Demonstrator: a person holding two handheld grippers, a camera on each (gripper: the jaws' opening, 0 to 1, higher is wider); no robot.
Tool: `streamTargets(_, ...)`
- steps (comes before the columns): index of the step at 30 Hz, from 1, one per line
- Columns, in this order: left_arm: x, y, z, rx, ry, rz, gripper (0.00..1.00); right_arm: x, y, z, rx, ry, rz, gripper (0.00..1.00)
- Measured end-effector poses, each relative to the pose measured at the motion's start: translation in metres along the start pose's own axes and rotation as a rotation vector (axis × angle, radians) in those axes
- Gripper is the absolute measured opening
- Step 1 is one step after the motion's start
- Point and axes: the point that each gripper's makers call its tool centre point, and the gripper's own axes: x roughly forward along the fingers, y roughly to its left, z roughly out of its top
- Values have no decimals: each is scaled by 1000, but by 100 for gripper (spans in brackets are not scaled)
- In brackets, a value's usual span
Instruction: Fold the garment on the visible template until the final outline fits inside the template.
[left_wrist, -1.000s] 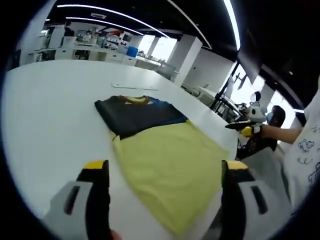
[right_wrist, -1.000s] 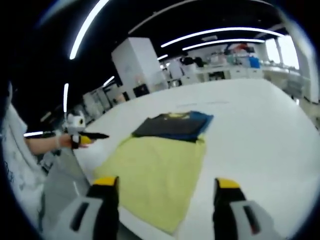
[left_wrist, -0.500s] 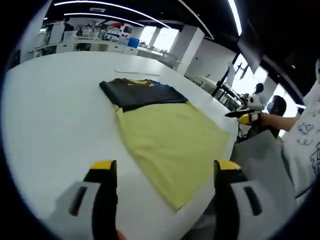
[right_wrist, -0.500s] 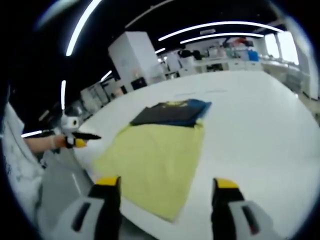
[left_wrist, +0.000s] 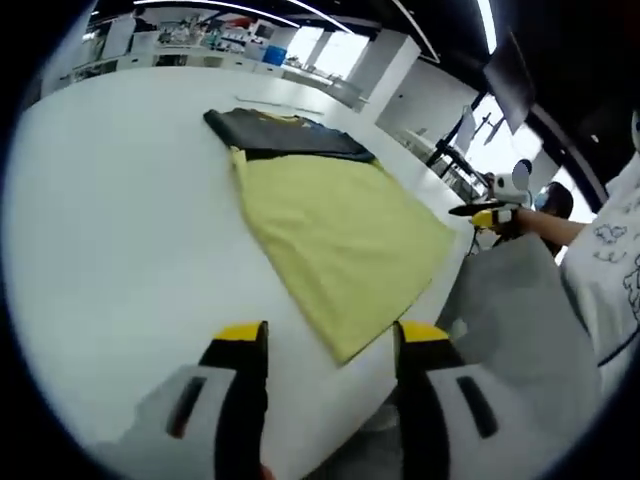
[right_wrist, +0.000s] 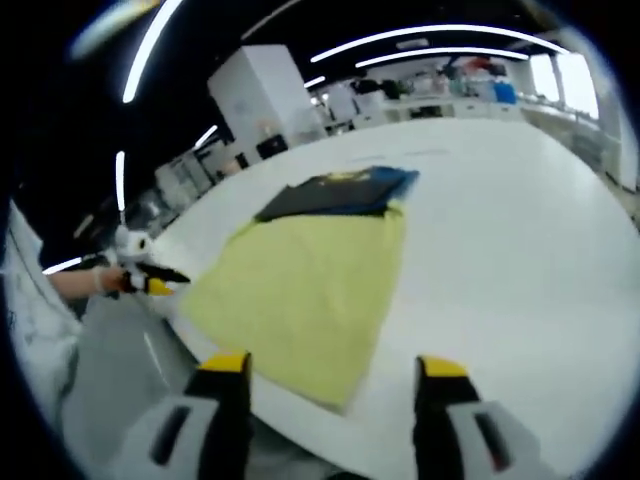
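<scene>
The left gripper is spread, holding nothing. The yellow-and-dark cloth garment lies flat on the white table; soft and limp, best pinched at its near hem corner. The right gripper is wide, empty.

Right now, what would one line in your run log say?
left gripper: open, empty | right gripper: open, empty | yellow garment: flat on white table | dark folded garment: beyond it
</scene>
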Motion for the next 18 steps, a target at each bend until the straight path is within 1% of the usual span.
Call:
streamTargets(1, 0, 1, -1, -8, 1, -6, 38, 0, -1, -1, 2, 5, 0, 60)
streamTargets(4, 1, -3, -2, -29, -1, -13, 32, 1, -3, -7, 8, 23, -4, 57)
streamTargets(5, 1, -2, -3, -33, 2, -12, 29, 2, -3, -8, 11, 29, -2, 55)
streamTargets(6, 2, -4, -6, -43, 10, -10, 26, 2, -4, -10, 17, 34, 1, 52)
streamTargets(7, 3, -7, -5, -46, 5, -12, 24, 3, -4, -13, 25, 43, 1, 49)
streamTargets(8, 4, -7, -6, -67, 0, -13, 22, 3, -5, -15, 28, 51, 3, 47)
streamTargets(10, 3, -4, -8, -109, -2, -7, 17, 4, -7, -20, 41, 64, -2, 41)
streamTargets(11, 3, 1, -11, -136, 6, -3, 11, 5, -8, -23, 60, 71, 6, 38)
streamTargets(12, 3, 4, -13, -147, 16, 4, 8, 6, -9, -24, 81, 72, 10, 32)
streamTargets(13, 4, 7, -14, -136, 6, 1, 6, 7, -9, -26, 101, 75, 14, 28)
streamTargets(15, 3, 8, -14, -162, -8, 4, 4, 9, -10, -23, 127, 52, 3, 22)
streamTargets(16, 3, 7, -14, -180, -13, -1, 5, 9, -10, -22, 170, 42, 5, 20)
streamTargets(17, 3, 5, -13, -215, -21, -7, 6, 10, -9, -22, 197, 34, 14, 19)
streamTargets(18, 4, 4, -13, -234, -23, -9, 6, 11, -9, -23, 215, 35, 17, 18)
